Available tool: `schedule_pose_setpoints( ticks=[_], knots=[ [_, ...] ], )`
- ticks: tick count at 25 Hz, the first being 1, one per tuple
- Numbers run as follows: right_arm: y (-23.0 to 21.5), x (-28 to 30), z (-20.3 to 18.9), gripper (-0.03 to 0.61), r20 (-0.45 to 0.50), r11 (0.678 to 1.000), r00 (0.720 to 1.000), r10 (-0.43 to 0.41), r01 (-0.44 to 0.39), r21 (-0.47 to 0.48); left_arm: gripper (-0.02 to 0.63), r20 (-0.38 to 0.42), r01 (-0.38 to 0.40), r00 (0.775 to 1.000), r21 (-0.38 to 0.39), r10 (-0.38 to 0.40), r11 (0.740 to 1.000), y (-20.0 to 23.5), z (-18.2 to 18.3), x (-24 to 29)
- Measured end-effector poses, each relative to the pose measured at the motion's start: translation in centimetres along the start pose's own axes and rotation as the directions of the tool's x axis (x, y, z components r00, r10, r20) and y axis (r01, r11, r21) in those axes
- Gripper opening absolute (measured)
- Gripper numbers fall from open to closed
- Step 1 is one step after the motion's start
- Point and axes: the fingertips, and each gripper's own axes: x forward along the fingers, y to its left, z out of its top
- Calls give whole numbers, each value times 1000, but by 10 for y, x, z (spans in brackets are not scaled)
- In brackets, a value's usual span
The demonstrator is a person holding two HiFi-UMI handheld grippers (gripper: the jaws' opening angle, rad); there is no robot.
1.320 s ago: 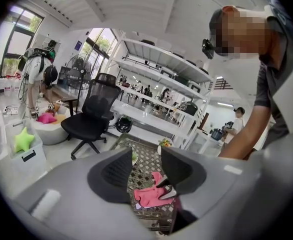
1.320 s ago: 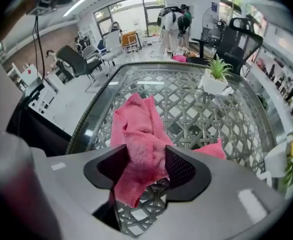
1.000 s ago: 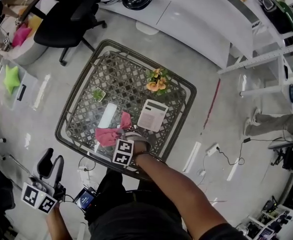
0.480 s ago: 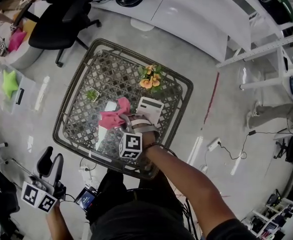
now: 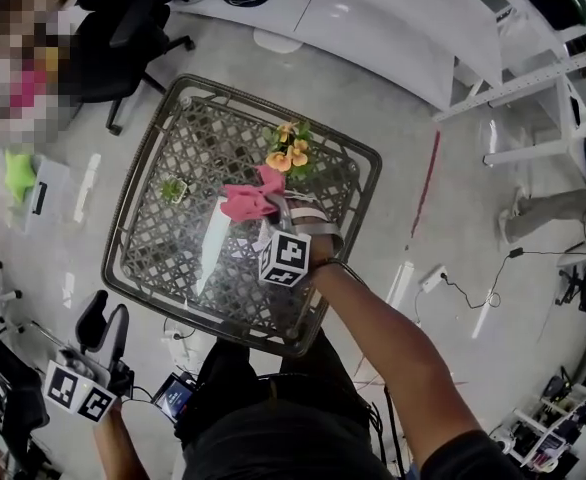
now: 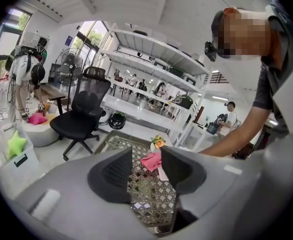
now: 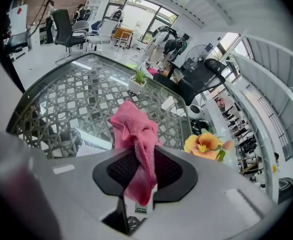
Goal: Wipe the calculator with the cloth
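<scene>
Pink cloth (image 7: 133, 128), pinched in the right claw (image 7: 144, 156), trails lengthwise ahead; left claw (image 6: 146, 156) spread.

Right gripper (image 7: 142, 158): both dark pads are closed on the pink cloth (image 7: 134, 126), which is pinched between them. The cloth bunches above the pads toward twelve o'clock, and a tail hangs below toward six.

Beneath is a glass-topped lattice table (image 7: 61, 96). A white flat object (image 7: 89, 145) lies on the glass at nine o'clock of the jaws, partly covered by the gripper body. A small potted plant (image 7: 139, 79) stands at twelve o'clock of the cloth. An orange flower (image 7: 205, 144) sits at three o'clock. A black office chair (image 7: 206, 76) stands off the table at one o'clock.
</scene>
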Motion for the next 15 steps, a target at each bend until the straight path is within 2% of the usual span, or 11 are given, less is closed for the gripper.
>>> schedule_pose_setpoints(
  ticks=[8,15],
  knots=[
    [-7,-12,-67,84,-60,999,998,-13,15,29,190,-20,28,999,15,-27,1000,-17,2,22],
    [-11,-31,-115,83,-125,990,991,-43,60,131,190,-27,49,998,30,-48,998,-27,5,35]
  ],
)
